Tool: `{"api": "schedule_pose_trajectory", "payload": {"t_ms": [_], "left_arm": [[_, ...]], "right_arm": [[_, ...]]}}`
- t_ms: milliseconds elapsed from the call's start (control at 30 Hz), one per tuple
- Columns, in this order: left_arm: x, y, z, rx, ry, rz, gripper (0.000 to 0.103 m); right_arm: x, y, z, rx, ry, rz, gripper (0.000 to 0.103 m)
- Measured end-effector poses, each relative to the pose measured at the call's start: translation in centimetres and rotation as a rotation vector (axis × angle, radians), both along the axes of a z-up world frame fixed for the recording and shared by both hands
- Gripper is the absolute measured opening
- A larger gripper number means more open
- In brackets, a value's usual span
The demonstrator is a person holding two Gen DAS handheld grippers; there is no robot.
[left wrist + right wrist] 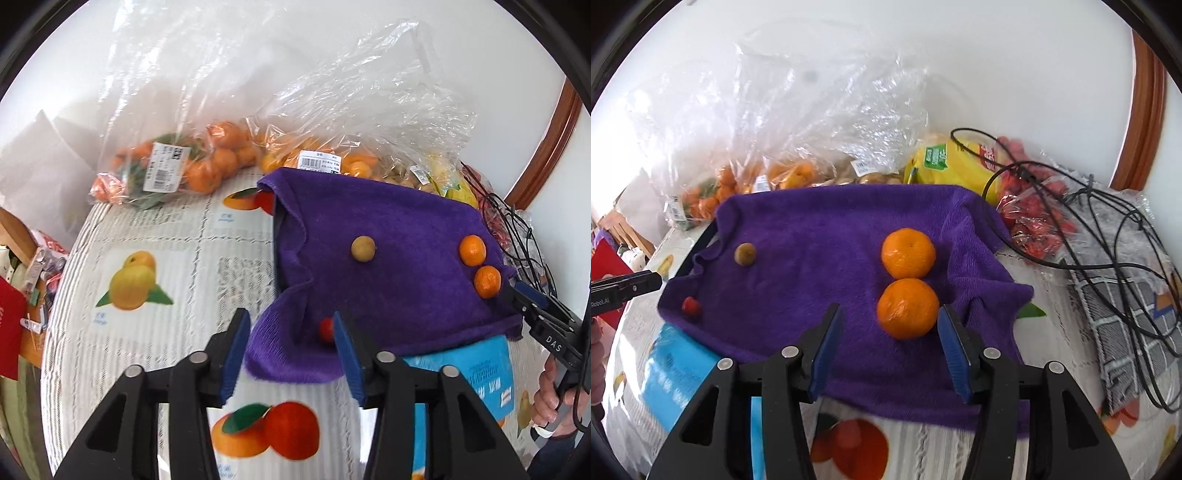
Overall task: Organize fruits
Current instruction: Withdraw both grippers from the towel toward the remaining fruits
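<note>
Both grippers, left gripper (290,354) and right gripper (886,350), gape empty over purple towel (820,229); small red fruit (326,329), possibly a strawberry.

Bright daylight is washing both views, glaring off the plastic bags (229,85). Fisheye distortion is bending the edges into dark vignettes, and the wall (997,55) is overexposing softly.

From the left we look low and close across the towel (388,258) toward the wall; from the right, nearer the oranges (908,253). Both views share towel, oranges and bags (207,162).
</note>
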State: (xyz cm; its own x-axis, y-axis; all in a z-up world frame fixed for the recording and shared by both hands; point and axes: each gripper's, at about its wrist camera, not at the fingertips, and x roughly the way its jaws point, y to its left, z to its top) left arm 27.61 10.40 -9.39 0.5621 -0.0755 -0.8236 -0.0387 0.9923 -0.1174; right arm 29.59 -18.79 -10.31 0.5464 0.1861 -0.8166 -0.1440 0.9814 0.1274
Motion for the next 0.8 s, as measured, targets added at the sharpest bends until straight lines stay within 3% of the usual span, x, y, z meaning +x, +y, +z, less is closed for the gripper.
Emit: {"api": "schedule_pose_trajectory", "payload": {"t_ms": [367,633,800], "left_arm": [[-5.5,1.2,-0.3,-0.033,-0.005,0.012,0.052],[-9.5,1.9,-1.2,-0.054,0.007,0.026,0.060],[-11.3,2.0,-2.1,-0.040,0.026,0.045,0.060]], "right_arm": [[-6.1,-0.2,1.0,-0.015,0.010,-0.019,0.054],[-10.0,-0.3,0.7,-0.018,0.022,-0.012,0.054],[-11.5,-0.3,0.0,0.011,0.033,-0.014,0.054]]}}
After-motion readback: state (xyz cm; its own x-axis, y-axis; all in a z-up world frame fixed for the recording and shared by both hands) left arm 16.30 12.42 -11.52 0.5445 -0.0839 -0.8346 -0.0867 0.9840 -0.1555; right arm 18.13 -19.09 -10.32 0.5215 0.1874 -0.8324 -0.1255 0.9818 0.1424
